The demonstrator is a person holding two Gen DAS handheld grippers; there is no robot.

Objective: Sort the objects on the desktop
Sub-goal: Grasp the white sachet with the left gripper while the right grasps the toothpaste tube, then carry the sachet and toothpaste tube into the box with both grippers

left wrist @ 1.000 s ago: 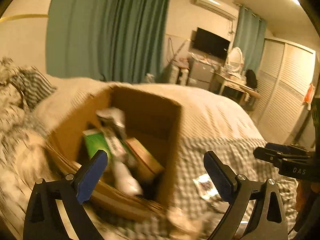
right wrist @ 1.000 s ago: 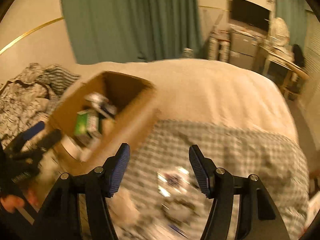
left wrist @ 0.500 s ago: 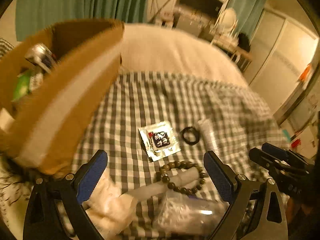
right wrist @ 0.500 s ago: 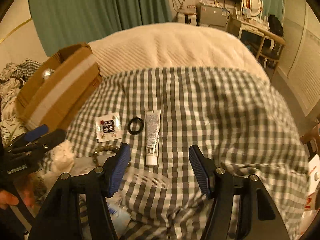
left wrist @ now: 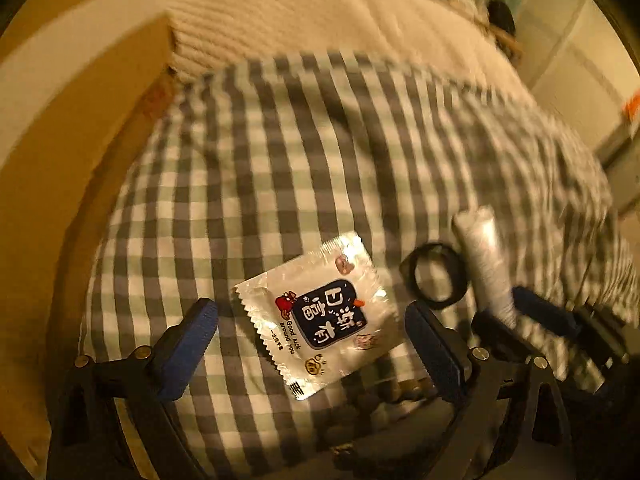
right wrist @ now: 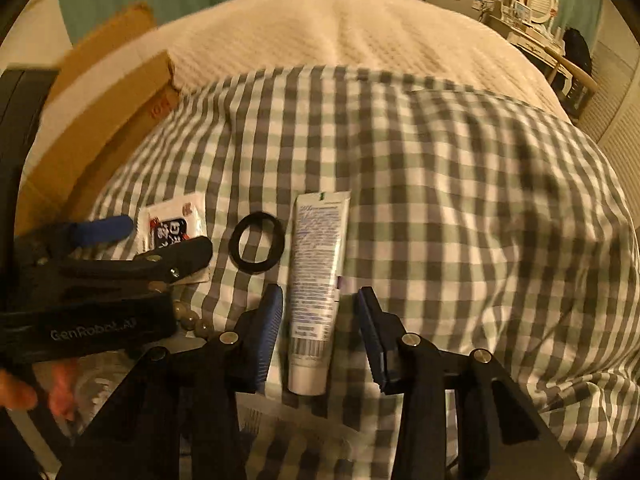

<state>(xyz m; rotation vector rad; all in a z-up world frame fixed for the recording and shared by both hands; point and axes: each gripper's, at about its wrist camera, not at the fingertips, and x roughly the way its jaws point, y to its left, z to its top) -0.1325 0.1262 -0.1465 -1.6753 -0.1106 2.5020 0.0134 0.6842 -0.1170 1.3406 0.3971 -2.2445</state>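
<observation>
A silver sachet (left wrist: pixel 320 320) with a dark label lies on the checked cloth (left wrist: pixel 280 160). My left gripper (left wrist: pixel 312 344) hovers just over it, open, with a blue pad on either side. A white tube (right wrist: pixel 318 280) lies lengthwise between the pads of my right gripper (right wrist: pixel 320 332). Those jaws are closing, and a small gap still shows on each side of the tube. A black ring (right wrist: pixel 258 246) rests between sachet (right wrist: pixel 172 228) and tube. In the right wrist view the left gripper (right wrist: pixel 152 240) stands over the sachet.
A cardboard box (right wrist: pixel 100 112) stands at the left edge of the checked cloth (right wrist: pixel 440 200). Brown beads (right wrist: pixel 192 320) and clear plastic lie near the front. A hand (right wrist: pixel 32 392) holds the left gripper. Cream bedding (right wrist: pixel 340 28) lies beyond.
Both grippers have dropped towards the checked cloth. The left one swung from the box to over the sachet. The right one came down around the tube and its jaws have narrowed.
</observation>
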